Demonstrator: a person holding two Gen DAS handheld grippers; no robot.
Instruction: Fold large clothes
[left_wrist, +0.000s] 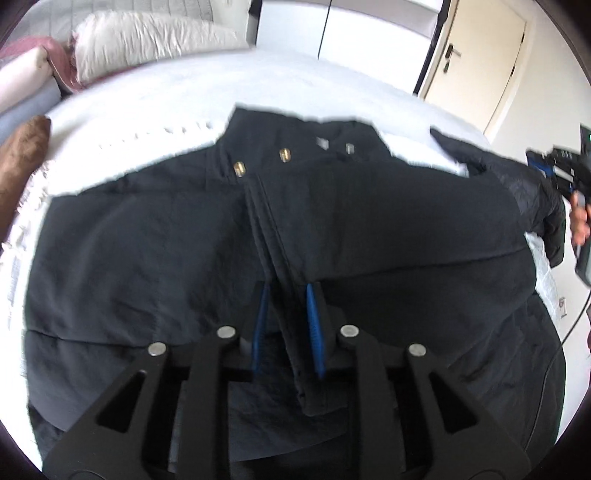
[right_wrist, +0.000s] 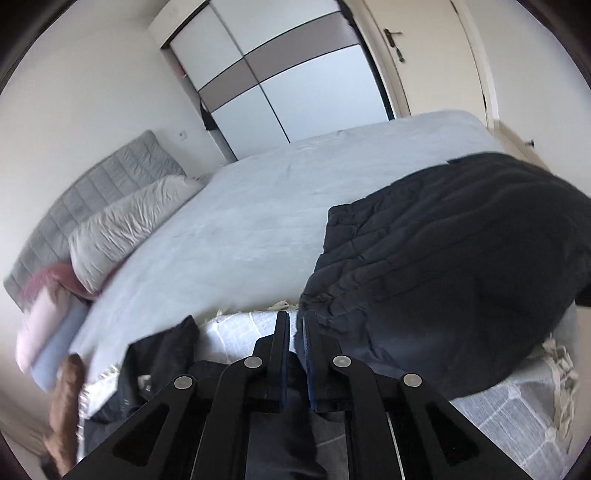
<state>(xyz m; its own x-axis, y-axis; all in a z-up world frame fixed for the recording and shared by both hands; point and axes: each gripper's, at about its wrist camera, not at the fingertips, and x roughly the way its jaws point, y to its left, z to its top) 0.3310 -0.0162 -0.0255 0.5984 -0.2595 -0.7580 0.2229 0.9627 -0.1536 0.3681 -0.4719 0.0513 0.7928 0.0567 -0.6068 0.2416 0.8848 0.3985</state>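
Note:
A large black jacket (left_wrist: 166, 240) lies spread front-up on the white bed (left_wrist: 258, 85), collar and brass snaps (left_wrist: 283, 154) at the far side. My left gripper (left_wrist: 286, 291) hovers over the middle, its blue-lined fingers (left_wrist: 313, 325) astride the raised front placket strip (left_wrist: 280, 280), with a gap on either side. My right gripper (right_wrist: 294, 318) is shut on dark jacket fabric and holds the quilted sleeve (right_wrist: 436, 280) lifted, bulging to the right. In the left wrist view the right gripper (left_wrist: 561, 166) shows at the far right edge by that sleeve (left_wrist: 532, 192).
Pillows (left_wrist: 147, 40) and folded pink and blue bedding (right_wrist: 48, 332) lie at the head of the bed. A brown cushion (left_wrist: 22, 155) sits at the left edge. A wardrobe (right_wrist: 288, 85) and a door (left_wrist: 476, 62) stand beyond the bed.

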